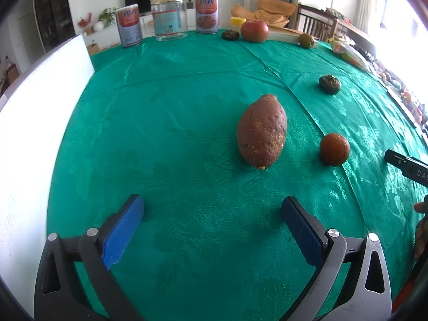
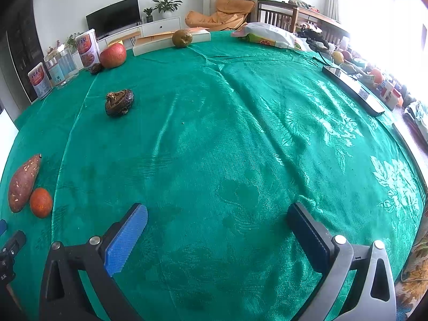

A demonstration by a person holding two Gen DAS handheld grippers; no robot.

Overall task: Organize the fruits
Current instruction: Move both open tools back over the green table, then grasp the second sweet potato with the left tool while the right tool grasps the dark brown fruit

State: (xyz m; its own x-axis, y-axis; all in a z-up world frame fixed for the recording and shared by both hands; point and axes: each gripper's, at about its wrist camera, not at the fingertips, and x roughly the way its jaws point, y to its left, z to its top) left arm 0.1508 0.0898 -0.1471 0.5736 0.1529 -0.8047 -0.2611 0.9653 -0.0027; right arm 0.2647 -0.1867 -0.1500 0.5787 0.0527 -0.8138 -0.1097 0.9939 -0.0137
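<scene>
In the left wrist view, the left gripper (image 1: 212, 208) stood at the bottom of the frame with its two blue pads wide apart, and it held nothing; only the green tablecloth (image 1: 165, 112) showed between them. A sweet potato (image 1: 261, 130) lay in the middle of the frame, above the right pad and apart from it. A small orange fruit (image 1: 334, 149) sat near it on the right. A dark wrinkled fruit (image 1: 329, 83) was further up on the right. At the top edge were a red apple (image 1: 254, 31), a brownish green fruit (image 1: 306, 40), two printed cans (image 1: 129, 25) and a clear jar (image 1: 168, 17).

In the right wrist view, the right gripper (image 2: 216, 214) was also wide open at the bottom of the frame and empty, above bare cloth. The sweet potato (image 2: 23, 182) and the orange fruit (image 2: 41, 202) lay at the lower left edge, seemingly touching. The wrinkled fruit (image 2: 119, 102) was in the upper left, the apple (image 2: 113, 55) beyond it.
</scene>
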